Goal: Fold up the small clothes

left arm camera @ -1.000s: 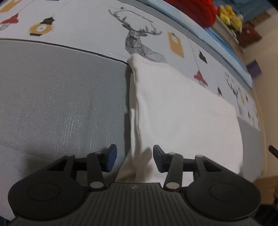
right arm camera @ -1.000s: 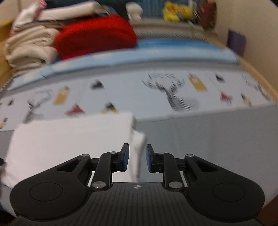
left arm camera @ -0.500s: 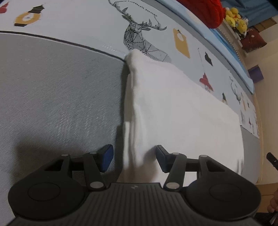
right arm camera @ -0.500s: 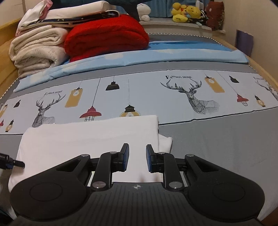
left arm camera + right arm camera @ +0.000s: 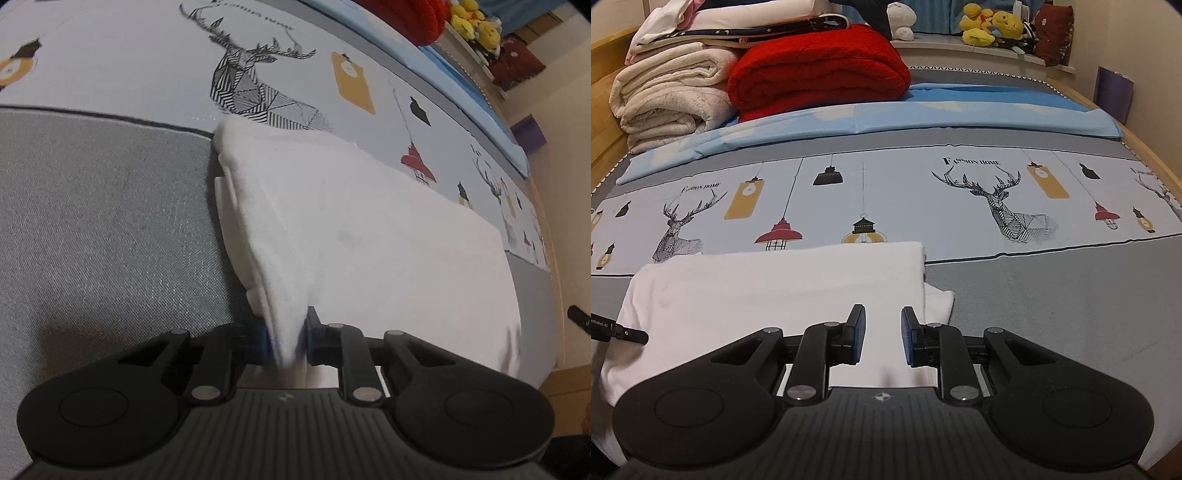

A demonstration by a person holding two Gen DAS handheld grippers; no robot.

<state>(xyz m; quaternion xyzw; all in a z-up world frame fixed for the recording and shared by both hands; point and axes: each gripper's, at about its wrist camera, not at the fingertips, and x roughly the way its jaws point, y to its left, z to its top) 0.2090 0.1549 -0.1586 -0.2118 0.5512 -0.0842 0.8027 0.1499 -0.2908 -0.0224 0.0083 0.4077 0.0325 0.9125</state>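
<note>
Both wrist cameras sit low and close over the bed (image 5: 1034, 295). The left view looks along the white garment (image 5: 369, 240); the right view faces the bed's far end. Both share this garment.

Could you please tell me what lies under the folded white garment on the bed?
The white garment lies on the bedspread, across its grey band and deer-print strip. Whatever lies beneath its middle is covered.
</note>
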